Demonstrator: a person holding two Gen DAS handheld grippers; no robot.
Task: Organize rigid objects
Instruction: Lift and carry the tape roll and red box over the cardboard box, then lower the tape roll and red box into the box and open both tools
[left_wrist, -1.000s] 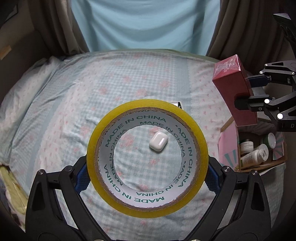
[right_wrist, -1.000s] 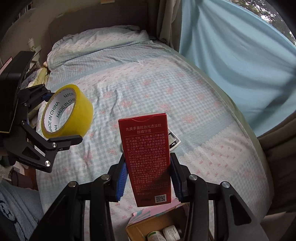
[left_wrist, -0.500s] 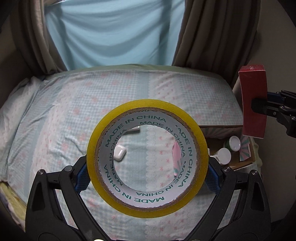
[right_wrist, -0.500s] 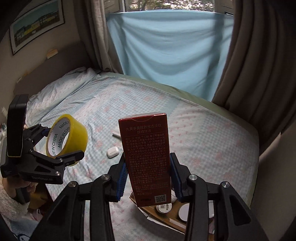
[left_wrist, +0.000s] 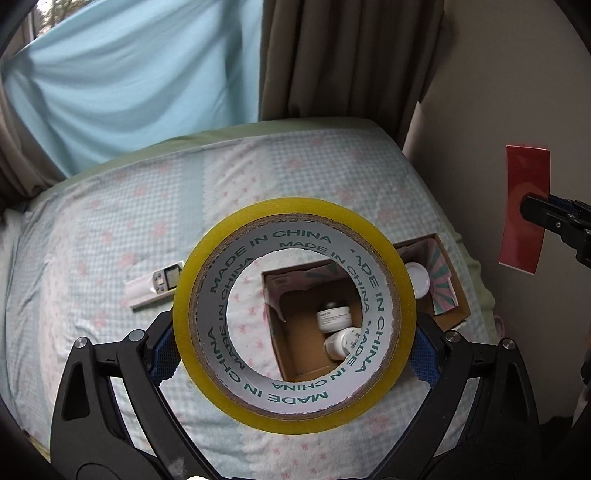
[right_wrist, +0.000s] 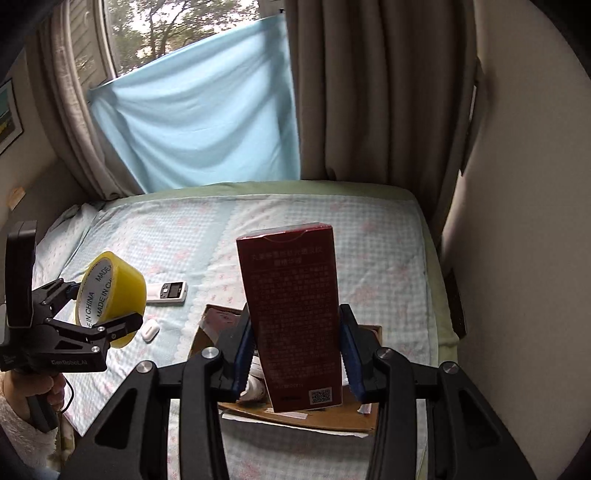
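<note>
Since both are headed for the open cardboard box (left_wrist: 452, 291) on the bed, my left gripper (left_wrist: 295, 350) pinches the yellow tape roll (left_wrist: 295, 410) above it, while my right gripper (right_wrist: 295, 354) clamps the tall red carton (right_wrist: 291, 317) upright over it.

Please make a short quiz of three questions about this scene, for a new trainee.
1. True or false: the left gripper holds the yellow tape roll.
2. What does the right gripper hold? A) red box B) remote C) jar
3. Fill in: the white remote lies on the ____.

Key: 1 true. 2 A, the red box. 3 bed.
</note>
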